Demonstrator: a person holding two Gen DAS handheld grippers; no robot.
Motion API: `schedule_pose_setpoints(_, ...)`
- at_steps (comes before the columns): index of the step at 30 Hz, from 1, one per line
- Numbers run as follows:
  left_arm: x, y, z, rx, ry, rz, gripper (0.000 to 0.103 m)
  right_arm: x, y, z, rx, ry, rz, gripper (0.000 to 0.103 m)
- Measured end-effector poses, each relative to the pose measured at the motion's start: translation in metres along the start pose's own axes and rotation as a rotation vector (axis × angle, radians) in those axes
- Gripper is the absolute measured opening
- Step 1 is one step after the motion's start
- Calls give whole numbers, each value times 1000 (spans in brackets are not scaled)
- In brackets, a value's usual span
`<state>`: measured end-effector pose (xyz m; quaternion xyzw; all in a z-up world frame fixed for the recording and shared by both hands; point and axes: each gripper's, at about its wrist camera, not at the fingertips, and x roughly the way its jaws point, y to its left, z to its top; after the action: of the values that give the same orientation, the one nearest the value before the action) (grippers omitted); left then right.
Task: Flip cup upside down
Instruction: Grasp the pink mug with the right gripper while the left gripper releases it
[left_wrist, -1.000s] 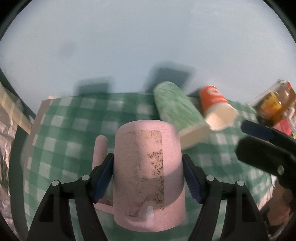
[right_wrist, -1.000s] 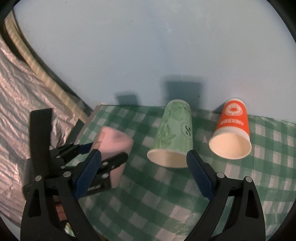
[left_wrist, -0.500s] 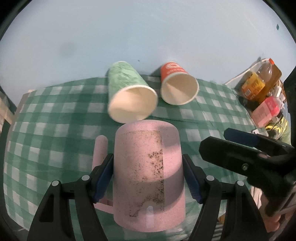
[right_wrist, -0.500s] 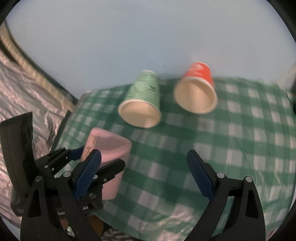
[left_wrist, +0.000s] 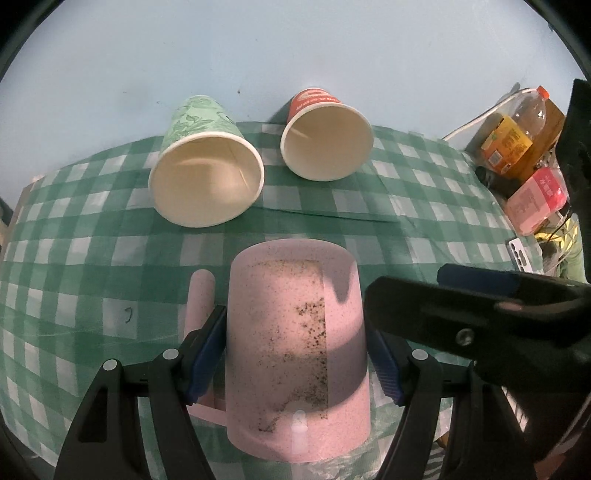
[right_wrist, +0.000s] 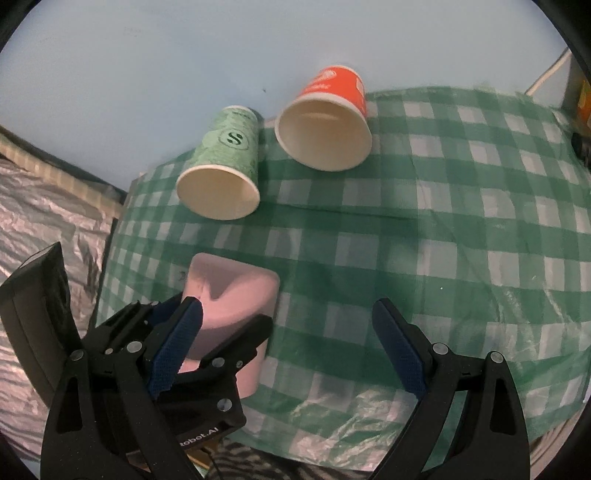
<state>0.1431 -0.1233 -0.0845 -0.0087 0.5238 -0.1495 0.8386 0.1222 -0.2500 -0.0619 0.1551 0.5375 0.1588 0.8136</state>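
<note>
My left gripper (left_wrist: 295, 354) is shut on a pink mug (left_wrist: 295, 343), held upside down with its flat base up and its handle to the left, just above the green checked tablecloth (left_wrist: 74, 258). The mug also shows in the right wrist view (right_wrist: 231, 295), clamped by the left gripper (right_wrist: 207, 332). My right gripper (right_wrist: 288, 350) is open and empty to the mug's right. A green paper cup (left_wrist: 207, 173) and an orange paper cup (left_wrist: 327, 138) lie on their sides near the wall, mouths toward me.
A light blue wall (left_wrist: 295, 55) rises behind the table. Bottles and a pink box (left_wrist: 535, 199) crowd the far right. Silver crinkled foil (right_wrist: 48, 221) lies past the table's left edge.
The left gripper has tilted down and moved right with the mug, so the paper cups now show their open mouths. The right gripper has swung lower over the cloth.
</note>
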Motion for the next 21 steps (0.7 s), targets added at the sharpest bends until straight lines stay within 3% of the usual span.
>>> schedule_pose_setpoints(7, 0, 7, 2, -15, 26, -6, 74, 6, 3, 3, 4, 18, 18, 94)
schedule_pose_setpoints(9, -2, 7, 3, -11, 31, -15, 79, 7, 6, 4, 0, 20, 19, 94)
schedule_pose_setpoints(15, -16, 12, 4, -15, 19, -21, 81, 4, 13, 7, -7, 24, 21, 94)
schedule_pose_setpoints(21, -34, 30, -1, -14, 6, 9, 83, 6, 24, 9, -16, 31, 22, 94)
